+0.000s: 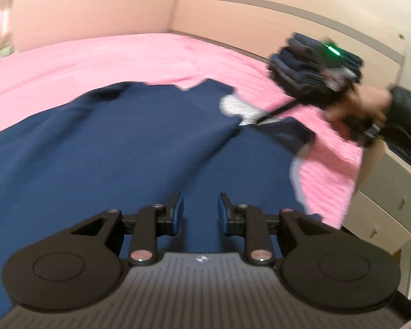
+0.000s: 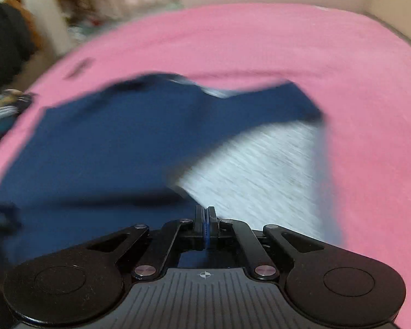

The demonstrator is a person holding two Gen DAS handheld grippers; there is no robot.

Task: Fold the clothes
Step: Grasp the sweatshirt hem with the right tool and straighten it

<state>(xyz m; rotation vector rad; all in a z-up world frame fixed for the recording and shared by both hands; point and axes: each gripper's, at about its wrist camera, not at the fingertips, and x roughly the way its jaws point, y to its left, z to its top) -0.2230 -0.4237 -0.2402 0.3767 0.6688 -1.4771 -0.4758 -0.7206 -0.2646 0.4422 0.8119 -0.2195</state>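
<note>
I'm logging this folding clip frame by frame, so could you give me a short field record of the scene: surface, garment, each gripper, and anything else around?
surface: bed with pink cover
garment: navy shirt spread on the cover, grey inner side turned up at one part
left gripper: open, above the shirt, holding nothing
right gripper: shut on shirt, at the edge beside the grey part
hand: holds the right gripper's handle
furniture: drawers beside the bed
image quality: motion blur in both views
</note>
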